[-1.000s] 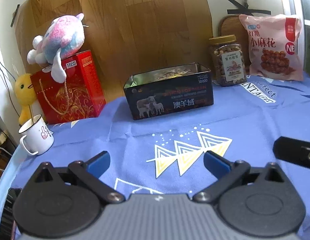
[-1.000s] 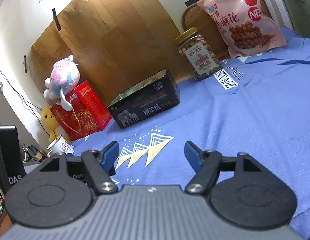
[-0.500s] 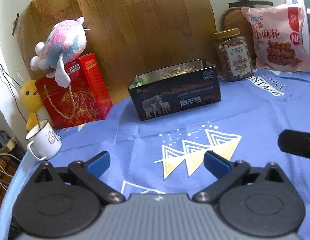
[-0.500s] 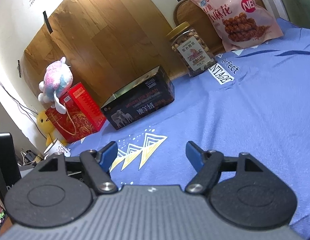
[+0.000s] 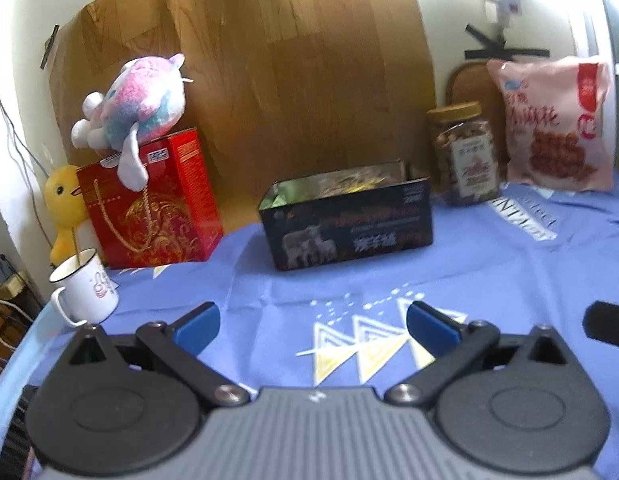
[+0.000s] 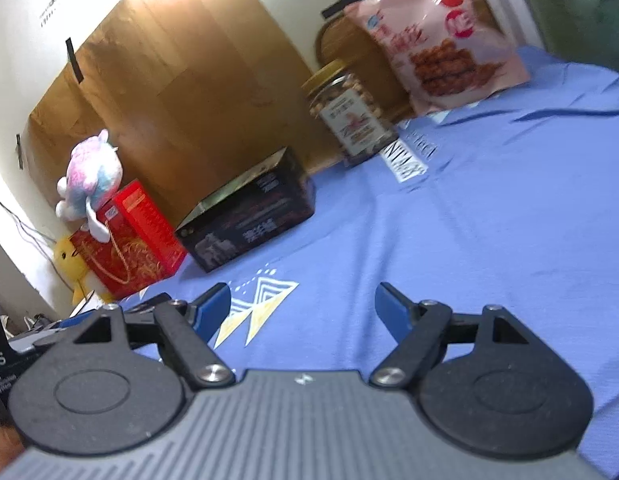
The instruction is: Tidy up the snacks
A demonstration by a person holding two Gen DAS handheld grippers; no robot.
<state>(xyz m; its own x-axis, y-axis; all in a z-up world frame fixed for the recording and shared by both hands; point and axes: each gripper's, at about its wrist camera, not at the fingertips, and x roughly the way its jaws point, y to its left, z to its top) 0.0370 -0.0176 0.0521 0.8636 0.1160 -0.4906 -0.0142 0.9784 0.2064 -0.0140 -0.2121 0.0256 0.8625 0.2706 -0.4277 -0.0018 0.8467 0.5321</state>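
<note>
An open black tin box [image 5: 345, 222] with a sheep picture stands on the blue cloth, with wrapped snacks inside; it also shows in the right wrist view [image 6: 249, 226]. A clear jar of nuts with a gold lid [image 5: 463, 156] [image 6: 349, 114] stands to its right. A pink snack bag [image 5: 557, 128] [image 6: 437, 40] leans against the wall at far right. My left gripper [image 5: 311, 324] is open and empty, low over the cloth before the tin. My right gripper [image 6: 303, 308] is open and empty, further right.
A red gift box [image 5: 149, 204] with a plush toy [image 5: 133, 108] on top stands at the left. A yellow duck toy [image 5: 65, 212] and a white mug [image 5: 85, 284] sit near the table's left edge. A wooden board [image 5: 269, 72] lines the back wall.
Both grippers have drawn back and tilted up a little, so the tin, jar and bag sit lower and smaller in view. Both stay open and empty.
</note>
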